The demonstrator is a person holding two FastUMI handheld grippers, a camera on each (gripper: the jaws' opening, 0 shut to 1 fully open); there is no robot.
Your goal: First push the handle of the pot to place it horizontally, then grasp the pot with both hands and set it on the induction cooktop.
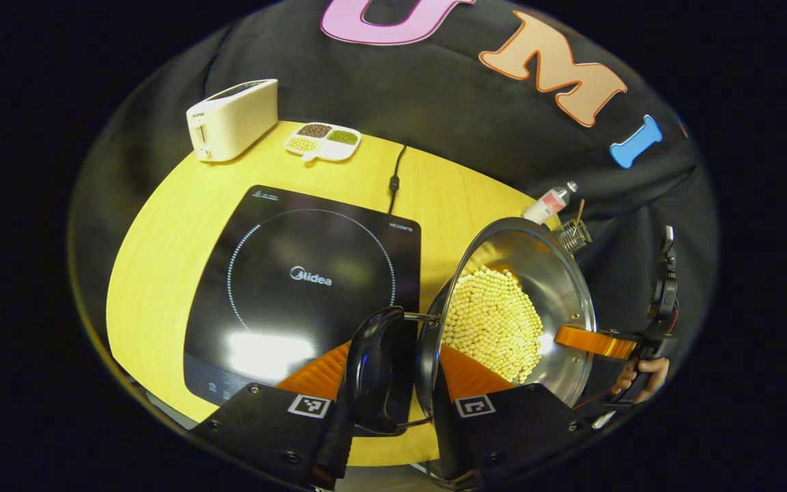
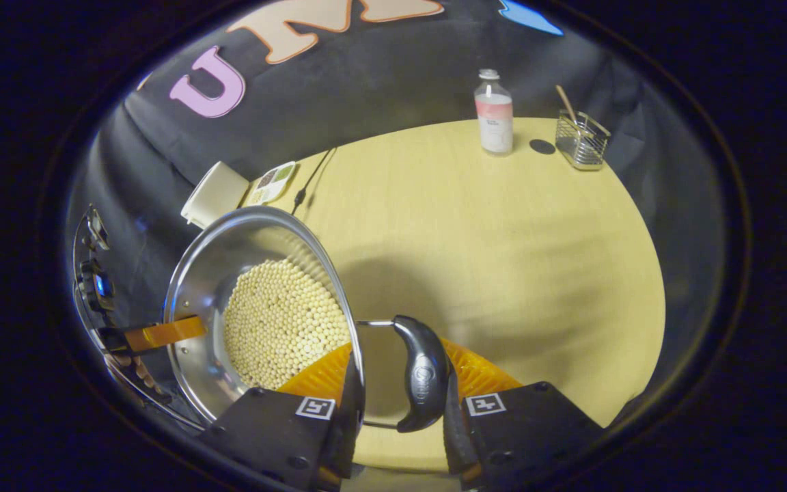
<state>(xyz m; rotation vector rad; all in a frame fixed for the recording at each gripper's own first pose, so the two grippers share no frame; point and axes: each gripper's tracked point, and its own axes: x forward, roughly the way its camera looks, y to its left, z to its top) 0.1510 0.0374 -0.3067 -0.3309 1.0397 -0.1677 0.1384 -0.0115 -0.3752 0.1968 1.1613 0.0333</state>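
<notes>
A steel pot [image 1: 561, 287] holding pale round beans [image 1: 492, 321] hangs between my two grippers, just right of the black induction cooktop [image 1: 305, 273] on the yellow table [image 1: 168, 225]. My left gripper [image 1: 387, 383] is shut on the pot's near black loop handle [image 1: 376, 369]. On the far rim, a finger [image 1: 591, 342] of the right gripper presses against the pot, with a hand [image 1: 643, 379] behind it. In the right gripper view, my right gripper [image 2: 400, 389] is shut on the other black handle [image 2: 424, 372], with the pot [image 2: 205, 273] to its left. The left gripper's finger [image 2: 164, 333] grips the opposite rim.
At the back of the table stand a white toaster [image 1: 233, 119] and a divided dish of beans [image 1: 322, 140]. The cooktop's cord [image 1: 397, 171] runs to the rear. On the right side are a bottle [image 2: 494, 113] and a wire basket [image 2: 581, 140].
</notes>
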